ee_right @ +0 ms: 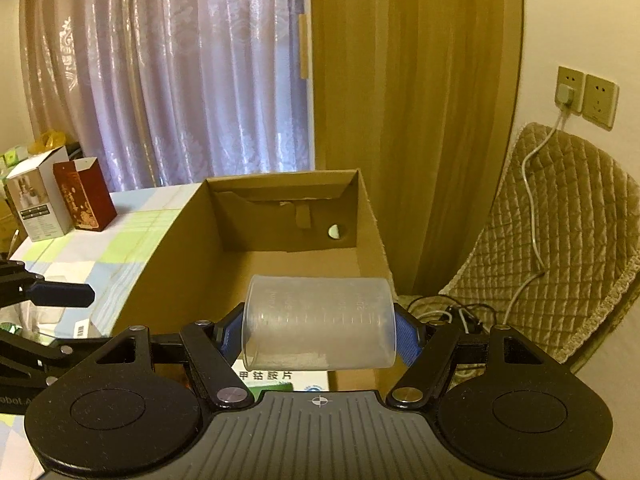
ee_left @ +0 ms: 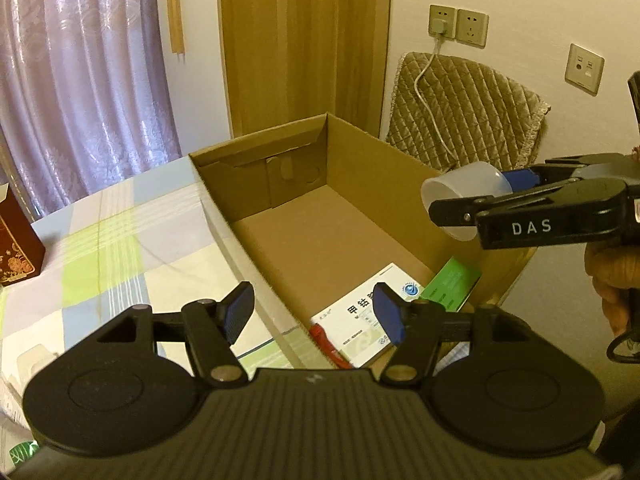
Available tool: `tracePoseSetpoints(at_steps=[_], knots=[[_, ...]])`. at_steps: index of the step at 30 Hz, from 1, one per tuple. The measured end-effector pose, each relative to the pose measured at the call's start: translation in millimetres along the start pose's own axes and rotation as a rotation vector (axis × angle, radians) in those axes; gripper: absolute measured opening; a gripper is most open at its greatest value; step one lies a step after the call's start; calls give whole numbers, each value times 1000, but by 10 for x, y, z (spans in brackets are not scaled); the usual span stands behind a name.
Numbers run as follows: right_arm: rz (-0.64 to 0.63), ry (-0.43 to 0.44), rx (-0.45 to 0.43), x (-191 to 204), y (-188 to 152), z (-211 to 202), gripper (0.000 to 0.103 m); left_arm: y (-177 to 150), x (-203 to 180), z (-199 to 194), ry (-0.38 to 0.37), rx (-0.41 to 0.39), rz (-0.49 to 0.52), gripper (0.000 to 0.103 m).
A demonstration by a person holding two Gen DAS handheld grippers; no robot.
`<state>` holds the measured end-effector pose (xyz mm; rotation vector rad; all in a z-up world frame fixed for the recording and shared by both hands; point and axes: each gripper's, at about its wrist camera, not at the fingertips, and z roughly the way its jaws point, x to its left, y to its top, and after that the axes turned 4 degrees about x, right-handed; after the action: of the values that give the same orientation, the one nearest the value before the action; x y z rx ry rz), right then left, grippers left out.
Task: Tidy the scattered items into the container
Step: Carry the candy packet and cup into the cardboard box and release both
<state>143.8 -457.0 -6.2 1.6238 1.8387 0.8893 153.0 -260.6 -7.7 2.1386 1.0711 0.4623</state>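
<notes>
The right hand-held gripper (ee_right: 320, 330) pinches a translucent measuring cup (ee_right: 320, 322) sideways, above the cardboard box (ee_right: 280, 216). The cup looks light, thin-walled and slick; gripping across its mouth and base seems sensible. The left hand-held gripper (ee_left: 314, 314) hangs spread, empty, over the box.

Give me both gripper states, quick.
Left gripper: open, empty, over the cardboard box.
Right gripper: shut on the measuring cup, held sideways above the box.
</notes>
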Motion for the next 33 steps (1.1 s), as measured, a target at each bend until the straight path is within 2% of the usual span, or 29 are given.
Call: tracePoseSetpoints(at_steps=[15, 16, 17, 19, 33], knots=[[-32, 21, -23, 143, 131, 137, 75, -24, 102, -64, 3, -7, -25, 61], [-38, 17, -22, 152, 126, 151, 77, -26, 105, -65, 6, -5, -24, 61], [-32, 19, -22, 148, 120, 159, 89, -32, 111, -65, 9, -3, -21, 61], [-8, 27, -40, 128, 96, 130, 97, -50, 130, -71, 11, 2, -20, 61], [-9, 22, -36, 148, 97, -17, 97, -162, 224, -193, 18, 6, -51, 61]])
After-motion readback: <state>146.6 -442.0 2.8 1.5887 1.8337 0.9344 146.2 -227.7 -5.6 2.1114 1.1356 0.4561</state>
